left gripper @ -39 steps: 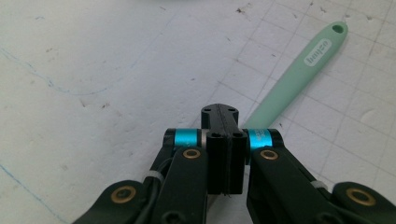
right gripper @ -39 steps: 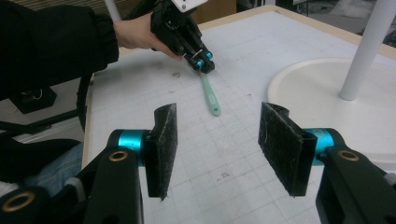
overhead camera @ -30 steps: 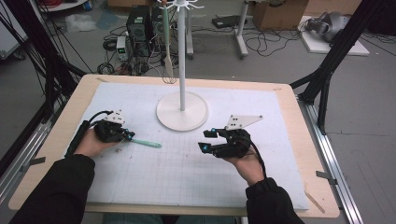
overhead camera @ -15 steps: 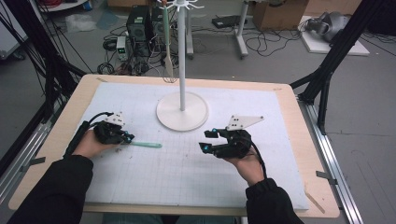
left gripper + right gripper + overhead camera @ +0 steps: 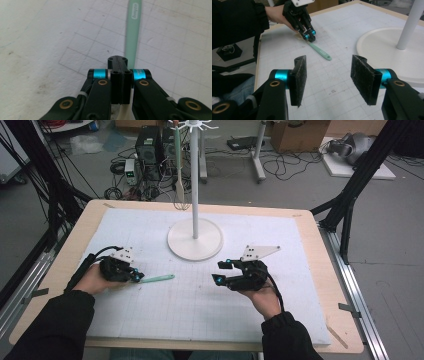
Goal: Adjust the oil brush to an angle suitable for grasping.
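Observation:
A utensil with a mint-green handle (image 5: 157, 278) lies flat on the white mat (image 5: 300, 270). In the left gripper view the handle (image 5: 132, 30) runs away from the jaws, and a cream part of it shows beneath them. My left gripper (image 5: 136, 276) is shut, with its tips down over the handle's near end; I see no gap and no hold on it. The right gripper view shows that gripper (image 5: 309, 37) touching the handle (image 5: 320, 52). My right gripper (image 5: 328, 80) stands open and empty above the mat, right of centre (image 5: 220, 272).
A white rack with a round base (image 5: 195, 240) and a tall pole stands at the mat's far middle. A pale green utensil (image 5: 177, 170) hangs from its top hooks. The base (image 5: 387, 50) lies just right of my right gripper. Wooden table edges frame the mat.
The left hand has shifted very slightly toward the near edge; the handle and the right gripper stay where they were.

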